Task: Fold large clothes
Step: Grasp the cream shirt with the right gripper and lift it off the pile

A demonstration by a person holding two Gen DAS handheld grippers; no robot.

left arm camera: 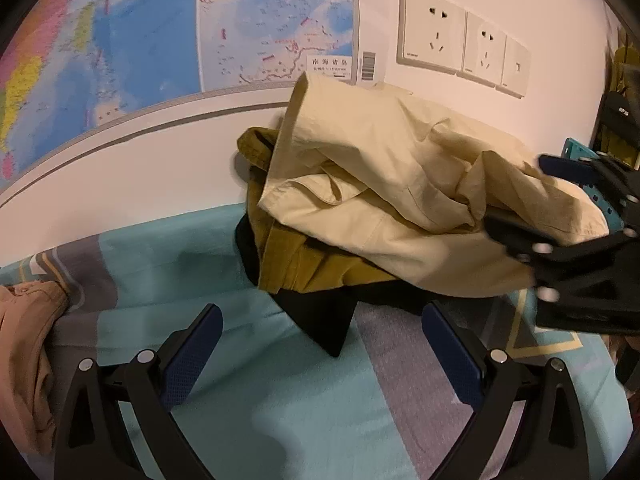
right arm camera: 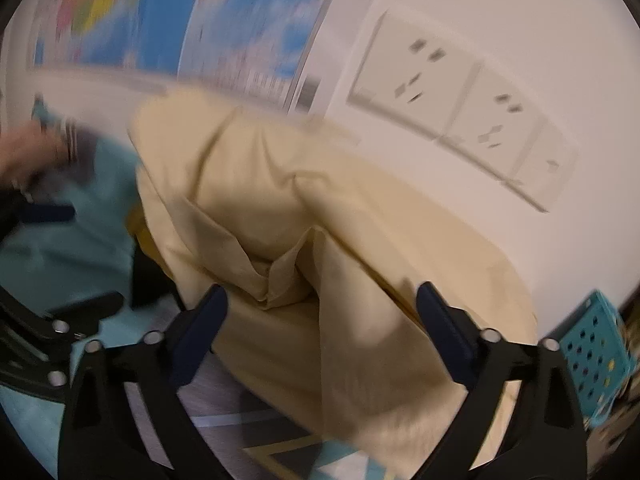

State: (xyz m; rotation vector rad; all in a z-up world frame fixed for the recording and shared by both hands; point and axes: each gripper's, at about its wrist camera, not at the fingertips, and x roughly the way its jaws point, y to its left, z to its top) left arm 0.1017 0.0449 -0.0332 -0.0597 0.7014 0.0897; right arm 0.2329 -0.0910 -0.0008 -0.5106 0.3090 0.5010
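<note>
- A cream garment is lying crumpled on top of a pile at the back edge of the bed, against the white wall.
- Under it, a mustard-yellow garment is showing on the pile's left side, and a black garment is poking out at the bottom, with a corner pointing toward the bed's front edge.
- The left gripper is hanging over the teal-and-grey bedsheet just in front of the pile, its jaws standing wide apart with nothing between them.
- The right gripper is standing open around the near fold of the cream garment; the right wrist view is blurred, so whether the pads are touching the cloth cannot be told.
- In the left wrist view the right gripper is reaching in from the right side at the cream garment's right end.
- A peach-coloured cloth is lying at the bed's left edge.
- A map and a row of wall sockets are showing on the wall behind the pile.
- A teal perforated basket is sitting at the bed's right edge.
</note>
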